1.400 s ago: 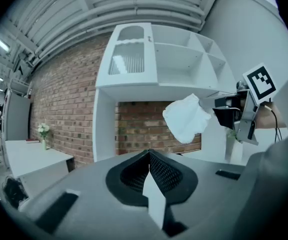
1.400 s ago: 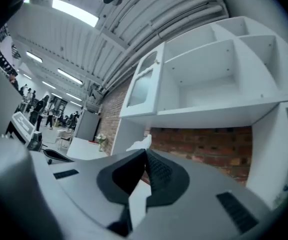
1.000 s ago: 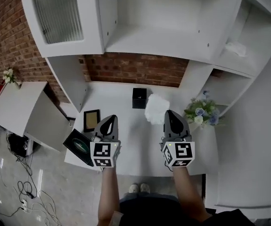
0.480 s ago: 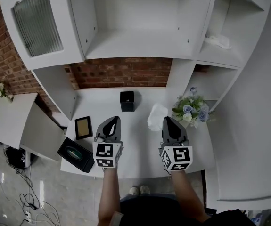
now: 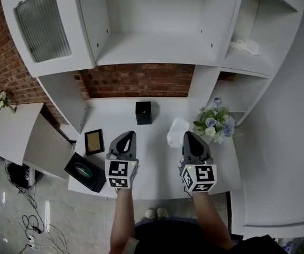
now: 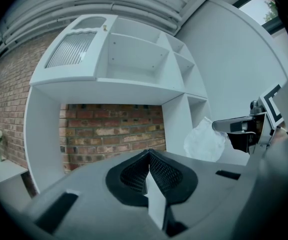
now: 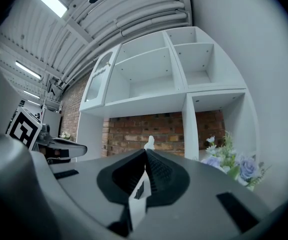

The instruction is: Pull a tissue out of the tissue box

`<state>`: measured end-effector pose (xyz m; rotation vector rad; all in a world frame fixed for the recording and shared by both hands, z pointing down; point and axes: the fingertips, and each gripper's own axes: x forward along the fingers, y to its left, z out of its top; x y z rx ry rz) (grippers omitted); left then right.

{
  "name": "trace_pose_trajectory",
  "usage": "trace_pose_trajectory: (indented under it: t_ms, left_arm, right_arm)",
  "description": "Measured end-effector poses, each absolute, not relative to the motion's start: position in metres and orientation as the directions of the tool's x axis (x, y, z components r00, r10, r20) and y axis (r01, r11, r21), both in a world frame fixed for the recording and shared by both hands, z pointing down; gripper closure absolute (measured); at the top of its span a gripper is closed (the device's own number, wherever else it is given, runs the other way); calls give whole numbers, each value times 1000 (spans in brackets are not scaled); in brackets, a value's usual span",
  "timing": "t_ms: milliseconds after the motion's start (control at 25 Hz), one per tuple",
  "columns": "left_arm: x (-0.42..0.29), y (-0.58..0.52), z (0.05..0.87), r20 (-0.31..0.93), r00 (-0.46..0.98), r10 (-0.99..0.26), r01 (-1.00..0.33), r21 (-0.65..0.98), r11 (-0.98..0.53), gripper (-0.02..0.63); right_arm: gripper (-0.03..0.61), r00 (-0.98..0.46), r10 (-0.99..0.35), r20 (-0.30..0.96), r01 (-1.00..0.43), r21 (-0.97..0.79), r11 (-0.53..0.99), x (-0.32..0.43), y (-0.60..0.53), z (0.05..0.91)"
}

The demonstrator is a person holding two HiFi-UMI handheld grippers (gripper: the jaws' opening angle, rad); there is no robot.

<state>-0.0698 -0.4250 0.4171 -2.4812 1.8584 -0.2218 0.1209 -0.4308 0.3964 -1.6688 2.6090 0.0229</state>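
We hold both grippers level over the front of the white desk point(image 5: 157, 171), side by side and well apart. The left gripper point(image 5: 131, 134) has its 2 jaws pressed together with nothing between them, as its own view shows against the brick wall point(image 6: 113, 134). The right gripper point(image 5: 187, 134) is also closed, and it pinches the tissue point(image 5: 177, 130). In the right gripper view a small white tip of it point(image 7: 149, 142) sticks up just past the meeting jaws, and in the left gripper view the crumpled white sheet hangs at that gripper's front end. In the head view the tissue sits above the desk, between the right gripper's tip and the pot of blue and white flowers point(image 5: 215, 123), free of any box. 2 dark boxes are on the desk: a black cube box point(image 5: 143, 112) near the back by the brick wall, and a dark flat box point(image 5: 85, 172) with an oval opening at the front left corner, beside a small picture frame point(image 5: 93, 142). We cannot tell which one is the tissue box. Neither gripper touches either box.
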Motion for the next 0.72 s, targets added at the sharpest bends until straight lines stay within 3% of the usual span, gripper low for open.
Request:
trace_pose_trajectory:
  t_ms: [720]
  left_arm:
    - [-70, -420, 421, 107, 272, -956, -953, -109, -283, 604]
  right_arm:
    - [577, -430, -902, -32, -902, -14, 431, 118, -428, 398]
